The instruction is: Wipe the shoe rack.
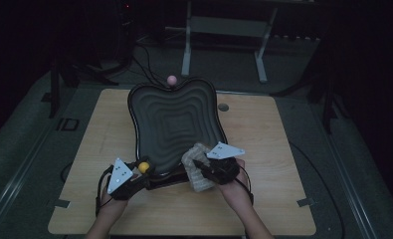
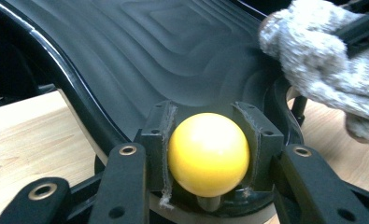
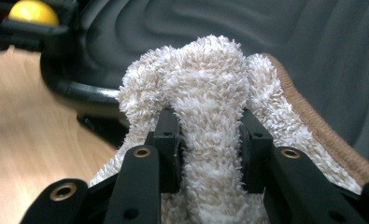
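A large black tray (image 1: 174, 119) with stepped ridges lies on the wooden table, a pink ball knob (image 1: 171, 79) at its far rim. At its near left rim stands a yellow ball knob (image 1: 144, 167) on a short stem. My left gripper (image 1: 140, 172) is shut on that yellow ball (image 2: 208, 154), both pads pressed to its sides. My right gripper (image 1: 200, 167) is shut on a fluffy white cloth (image 1: 196, 167), a fold of which (image 3: 210, 126) is pinched between the pads. The cloth rests on the tray's near right rim (image 3: 313, 70).
The tray's glossy black rim (image 2: 79, 102) curves over the light wood tabletop (image 1: 263, 149). A small dark round disc (image 1: 223, 107) sits in the table right of the tray. A metal frame's legs (image 1: 186, 55) and cables stand beyond the far edge.
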